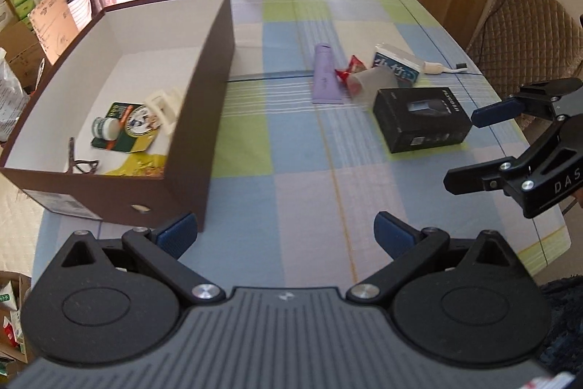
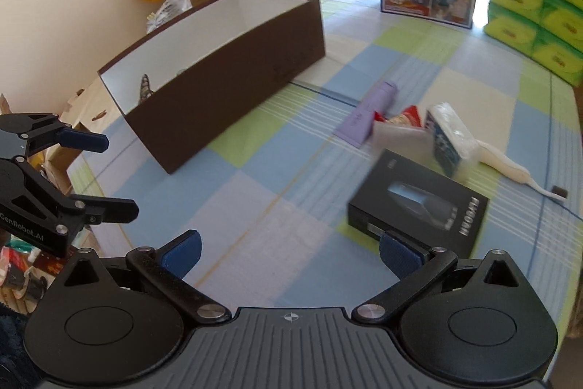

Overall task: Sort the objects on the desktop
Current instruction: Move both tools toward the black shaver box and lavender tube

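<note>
Risk noted first: black box (image 2: pixel 419 206) lies flat and looks wide against the right gripper's (image 2: pixel 289 252) spread; grip across the long faces likely to slip or skid it over the checked cloth (image 2: pixel 255 206) into the cluster behind. Cause would be pads meeting only a corner, as the near pad sits just beside the box's near corner, off-centre. Second risk: clear cup (image 1: pixel 370 81), red snack packet (image 1: pixel 349 66) and tissue pack (image 1: pixel 395 64) touching or overlapping toward the table's far right; pulling one may drag the others. Purple tube (image 1: pixel 324 75) just beside them, toothbrush (image 2: pixel 510 166) nearest the right edge.

Both grippers wide, nothing held. Left gripper (image 1: pixel 284 234) hovering over the near edge, left pad close to the near corner of the brown bin (image 1: pixel 204 119); careless swing could clip that wall. Bin along the table's left edge, already holding a small jar, a green packet, a white holder and glasses.

Black box right of centre, directly ahead of the right gripper, well apart from the left.
</note>
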`<state>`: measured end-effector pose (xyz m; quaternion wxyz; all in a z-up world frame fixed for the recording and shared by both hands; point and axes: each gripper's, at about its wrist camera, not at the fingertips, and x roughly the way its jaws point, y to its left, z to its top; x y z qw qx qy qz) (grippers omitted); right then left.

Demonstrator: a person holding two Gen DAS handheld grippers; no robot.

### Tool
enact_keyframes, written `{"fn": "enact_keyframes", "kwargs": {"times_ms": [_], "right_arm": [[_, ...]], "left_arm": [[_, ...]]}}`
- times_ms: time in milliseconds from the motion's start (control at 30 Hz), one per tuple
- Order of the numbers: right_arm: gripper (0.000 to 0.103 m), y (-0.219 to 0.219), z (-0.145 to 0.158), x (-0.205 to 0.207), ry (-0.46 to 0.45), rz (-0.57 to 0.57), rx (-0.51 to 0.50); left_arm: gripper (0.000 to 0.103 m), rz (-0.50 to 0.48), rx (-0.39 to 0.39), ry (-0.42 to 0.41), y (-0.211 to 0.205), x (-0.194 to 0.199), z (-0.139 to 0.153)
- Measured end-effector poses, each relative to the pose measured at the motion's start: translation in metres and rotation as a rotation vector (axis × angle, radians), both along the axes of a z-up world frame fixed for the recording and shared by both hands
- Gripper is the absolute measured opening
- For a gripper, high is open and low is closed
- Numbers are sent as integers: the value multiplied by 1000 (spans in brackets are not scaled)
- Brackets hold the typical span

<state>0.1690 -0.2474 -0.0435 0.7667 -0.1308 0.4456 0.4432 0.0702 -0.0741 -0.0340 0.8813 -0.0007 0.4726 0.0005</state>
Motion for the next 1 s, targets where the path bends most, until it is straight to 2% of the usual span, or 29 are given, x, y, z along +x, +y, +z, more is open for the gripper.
{"fn": "enact_keyframes", "kwargs": {"times_ms": [233,467,600,767,1000], "right_arm": [[101,-21,-9,10,-47,-19,-43],[101,-39,-32,51,-96,-52,-91],[101,-39,-39,70,-152,23,-90],[101,-23,-55,83,-230,160,-146],[101,-2,-78,100,-249,277,-185]], "left_arm": [[101,-8,-6,12,-20,12,-7],[101,-9,11,18,-36,39,-21],[101,4,16,20,-37,60,-28],[101,0,20,42,-38,82,-40],[101,-32,32,67,-40,107,-54]]}}
